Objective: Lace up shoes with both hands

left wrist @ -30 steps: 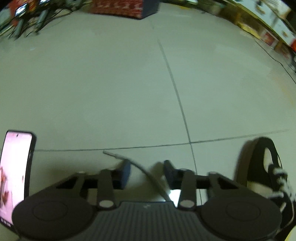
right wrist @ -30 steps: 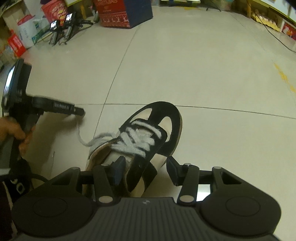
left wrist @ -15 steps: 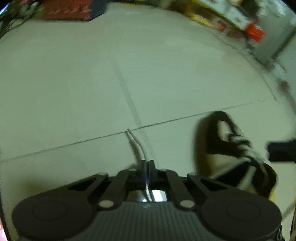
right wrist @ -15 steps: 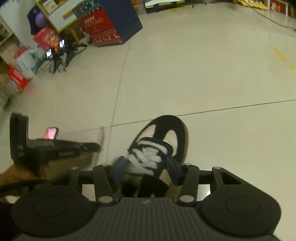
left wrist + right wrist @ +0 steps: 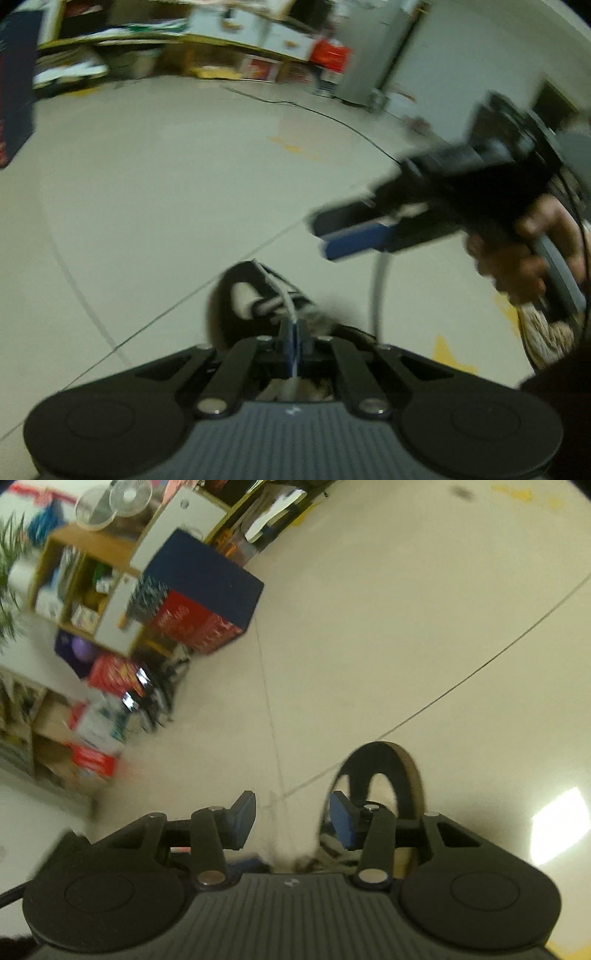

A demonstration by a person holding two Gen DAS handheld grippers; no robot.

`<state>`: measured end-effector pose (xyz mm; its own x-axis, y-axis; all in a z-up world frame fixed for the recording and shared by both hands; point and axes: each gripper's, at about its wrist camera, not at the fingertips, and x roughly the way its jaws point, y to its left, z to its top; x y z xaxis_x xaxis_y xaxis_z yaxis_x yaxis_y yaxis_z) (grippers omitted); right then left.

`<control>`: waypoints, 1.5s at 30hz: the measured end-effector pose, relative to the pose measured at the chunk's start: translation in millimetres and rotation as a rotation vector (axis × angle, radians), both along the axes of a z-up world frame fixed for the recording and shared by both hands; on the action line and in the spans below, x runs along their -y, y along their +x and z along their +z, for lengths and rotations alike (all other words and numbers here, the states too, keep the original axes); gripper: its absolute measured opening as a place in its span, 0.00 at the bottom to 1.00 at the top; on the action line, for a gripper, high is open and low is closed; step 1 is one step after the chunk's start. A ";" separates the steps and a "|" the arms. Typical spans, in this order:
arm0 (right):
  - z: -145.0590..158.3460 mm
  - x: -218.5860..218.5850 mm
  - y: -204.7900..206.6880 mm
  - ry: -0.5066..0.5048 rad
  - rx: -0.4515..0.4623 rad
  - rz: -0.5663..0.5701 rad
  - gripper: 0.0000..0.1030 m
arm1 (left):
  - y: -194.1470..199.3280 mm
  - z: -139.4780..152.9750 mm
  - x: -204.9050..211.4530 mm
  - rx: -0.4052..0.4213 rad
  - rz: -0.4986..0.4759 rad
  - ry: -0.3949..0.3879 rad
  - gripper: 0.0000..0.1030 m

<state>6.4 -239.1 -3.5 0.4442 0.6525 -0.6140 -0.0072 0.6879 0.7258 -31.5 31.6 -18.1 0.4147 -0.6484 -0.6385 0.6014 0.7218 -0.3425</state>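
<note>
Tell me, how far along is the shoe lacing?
Partly done, it seems: white laces already cross the front of the black shoe. In hand: the left tongs are shut on a lace end, held above the shoe. The right tongs are closing with nothing visibly between them. Left: the tying; no knot shows, though blur hides detail.
</note>
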 end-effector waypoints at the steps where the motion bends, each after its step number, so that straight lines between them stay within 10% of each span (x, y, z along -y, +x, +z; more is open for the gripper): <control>1: -0.4 -0.2 0.3 0.019 -0.006 -0.002 0.47 | -1.9 0.3 4.9 0.008 -0.025 0.004 0.02; 7: -5.6 -11.2 0.7 0.003 -0.029 0.027 0.43 | -12.0 8.7 18.2 0.033 -0.109 0.008 0.02; 10: -9.3 -14.2 0.6 0.002 -0.031 0.047 0.05 | -15.0 7.8 17.9 0.033 -0.113 0.012 0.02; 20: -11.9 -13.4 -6.6 0.057 -0.007 -0.023 0.04 | 3.2 7.8 -0.7 -0.081 0.021 -0.088 0.32; 31: -15.0 -11.1 -11.4 0.162 -0.033 -0.081 0.04 | 24.7 -2.0 -13.5 -0.241 0.133 -0.254 0.28; 36: -16.2 -13.2 -14.0 0.176 -0.040 -0.079 0.04 | 29.8 -7.1 -16.0 -0.300 0.146 -0.305 0.03; 45: -4.6 -8.7 -18.3 0.027 0.020 -0.033 0.09 | 27.4 9.6 -13.3 -0.257 0.087 -0.014 0.02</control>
